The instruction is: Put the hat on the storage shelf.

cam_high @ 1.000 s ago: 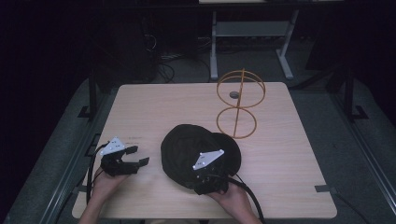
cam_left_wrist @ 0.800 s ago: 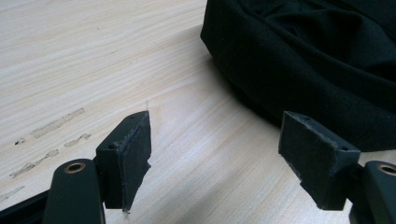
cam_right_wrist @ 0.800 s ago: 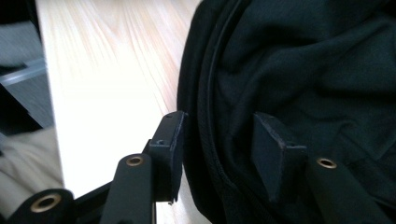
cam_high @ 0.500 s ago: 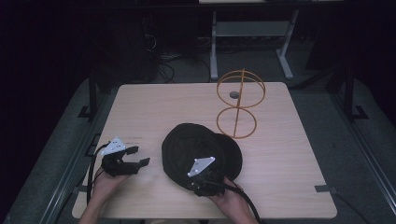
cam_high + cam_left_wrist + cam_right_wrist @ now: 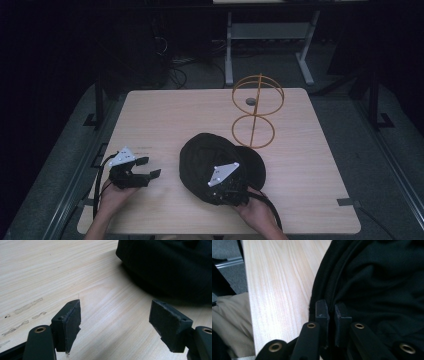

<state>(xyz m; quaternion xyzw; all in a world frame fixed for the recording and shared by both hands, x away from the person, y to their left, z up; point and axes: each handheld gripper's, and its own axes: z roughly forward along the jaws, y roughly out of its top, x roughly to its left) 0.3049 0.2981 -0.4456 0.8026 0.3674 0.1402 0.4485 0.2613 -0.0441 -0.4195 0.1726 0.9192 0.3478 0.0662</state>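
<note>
Both hands (image 5: pixel 116 196) low, near table edge (image 5: pixel 220 233)

Matt black cloth hat (image 5: pixel 210 160) (softly creased) on smooth pale wood table (image 5: pixel 165 115).

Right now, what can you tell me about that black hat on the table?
The black hat is soft, wrinkled cloth with a round crown and a brim poking out toward the gold wire stand. It lies on the wooden table, near the front edge. The right tongs pinch its stitched edge; the left tongs sit open beside it, not touching.
</note>
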